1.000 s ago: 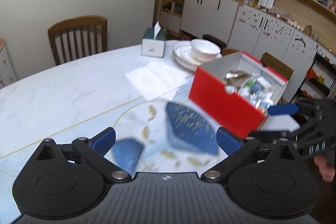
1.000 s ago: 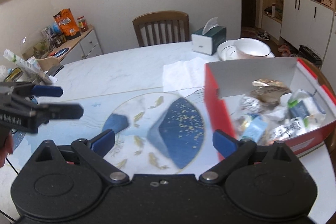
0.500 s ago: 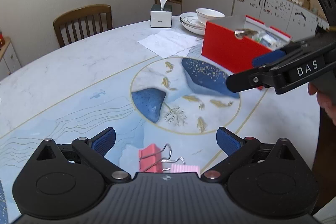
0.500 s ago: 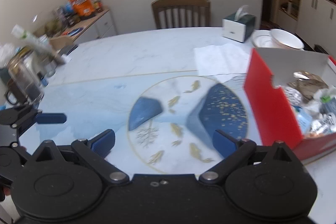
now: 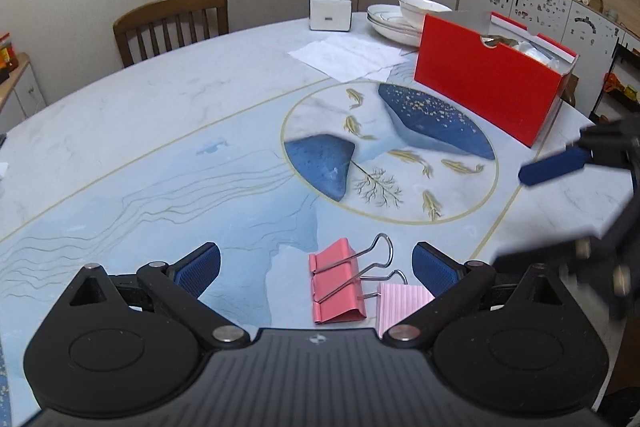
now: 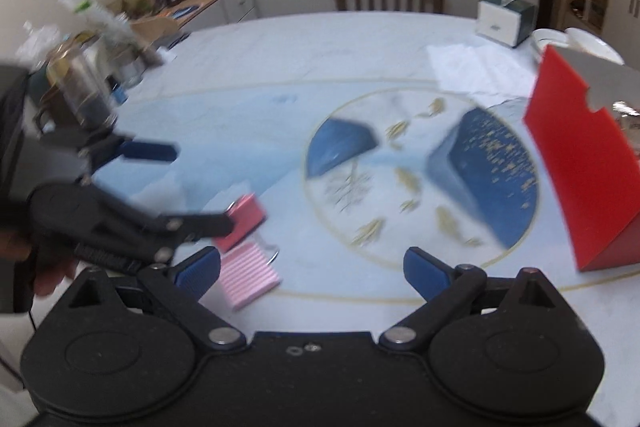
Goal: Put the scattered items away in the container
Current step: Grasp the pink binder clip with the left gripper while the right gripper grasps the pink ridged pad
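A salmon-pink binder clip [image 5: 338, 281] lies on the table near the front edge, beside a small ribbed pink block [image 5: 402, 305]. My left gripper [image 5: 316, 267] is open and hovers just over them, the clip between its fingers. Both items also show in the blurred right wrist view, the clip [image 6: 244, 217] and the block [image 6: 248, 277]. The red box [image 5: 486, 77], holding several items, stands at the right. My right gripper [image 6: 312, 267] is open and empty, right of the pink items. It shows at the right of the left wrist view [image 5: 556, 169].
A white paper sheet [image 5: 348, 57], a tissue box [image 5: 330, 13] and stacked white bowls and plates [image 5: 404, 15] sit at the far side. A wooden chair [image 5: 172, 25] stands behind the table. A cluttered side counter [image 6: 160, 3] is at the left.
Both grippers have pulled back from the red box toward the near-left of the table. The pink clip and block came into view under my left gripper.
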